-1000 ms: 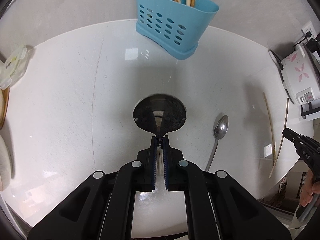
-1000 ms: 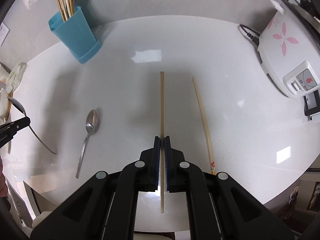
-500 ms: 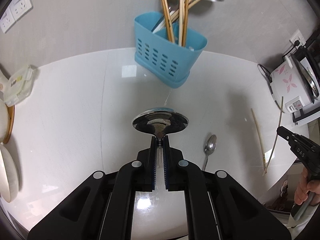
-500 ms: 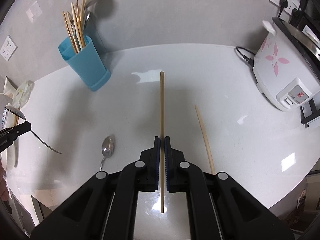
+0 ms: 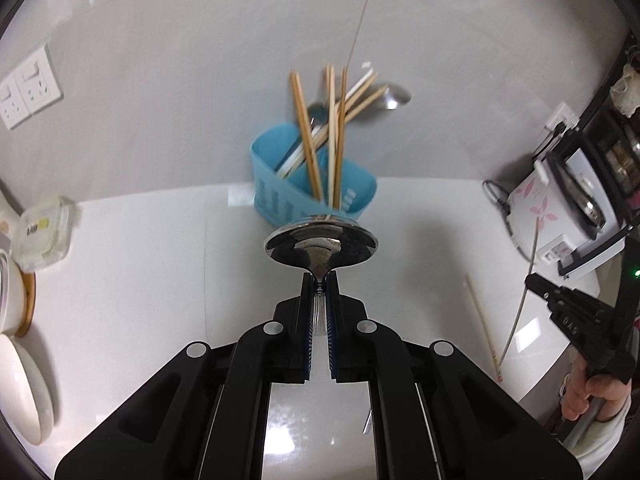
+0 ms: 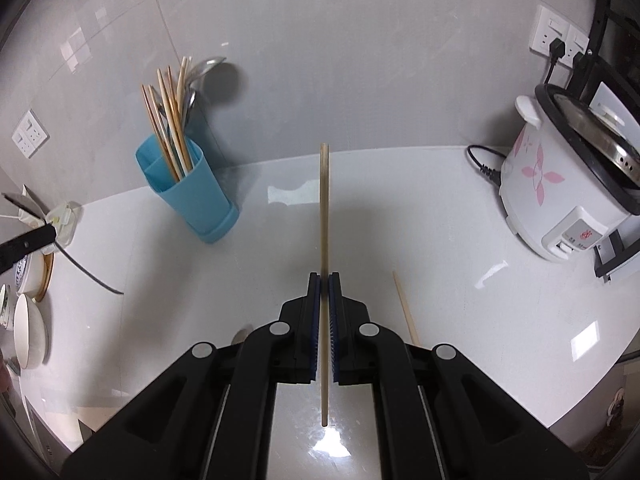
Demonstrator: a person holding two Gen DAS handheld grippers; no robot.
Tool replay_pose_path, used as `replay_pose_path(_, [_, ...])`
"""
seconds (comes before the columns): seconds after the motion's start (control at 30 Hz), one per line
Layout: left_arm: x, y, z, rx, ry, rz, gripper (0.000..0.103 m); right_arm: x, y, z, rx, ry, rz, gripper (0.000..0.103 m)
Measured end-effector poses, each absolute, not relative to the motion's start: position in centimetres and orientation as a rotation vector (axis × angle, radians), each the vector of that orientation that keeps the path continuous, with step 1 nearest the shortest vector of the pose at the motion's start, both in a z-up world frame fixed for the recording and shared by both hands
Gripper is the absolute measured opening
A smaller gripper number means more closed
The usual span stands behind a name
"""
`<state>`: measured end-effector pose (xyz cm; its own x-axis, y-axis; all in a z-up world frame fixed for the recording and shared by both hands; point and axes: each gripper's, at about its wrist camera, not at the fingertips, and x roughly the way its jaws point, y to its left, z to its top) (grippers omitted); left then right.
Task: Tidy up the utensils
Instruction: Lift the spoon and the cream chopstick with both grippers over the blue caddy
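Both hands have risen above the white counter (image 6: 460, 240), each tilted steeply downward, the left gripper (image 5: 319, 286) clamped on a spoon (image 5: 321, 245) before the blue holder (image 5: 280, 196) (already holding utensils), the right gripper (image 6: 324, 280) clamped on a chopstick (image 6: 324, 208).

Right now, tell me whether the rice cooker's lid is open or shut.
Open. The rice cooker shows its metal inner pot uncovered at the top, and the black lid stands raised behind it.

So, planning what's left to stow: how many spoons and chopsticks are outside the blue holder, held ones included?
Spoons: 2, held spoon in left gripper, loose spoon
Chopsticks: 2, held chopstick in right gripper, loose chopstick
Total: 4
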<state>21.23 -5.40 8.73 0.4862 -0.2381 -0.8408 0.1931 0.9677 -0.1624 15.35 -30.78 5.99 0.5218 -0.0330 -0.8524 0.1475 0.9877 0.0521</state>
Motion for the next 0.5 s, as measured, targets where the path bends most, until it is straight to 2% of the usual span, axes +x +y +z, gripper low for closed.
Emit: replay_pose_path(0.5, [25.4,-7.4,12.7,-0.031,0.910,-0.309,0.005,17.1,-30.1,9.5,0.131,0.921,-0.106,0.003])
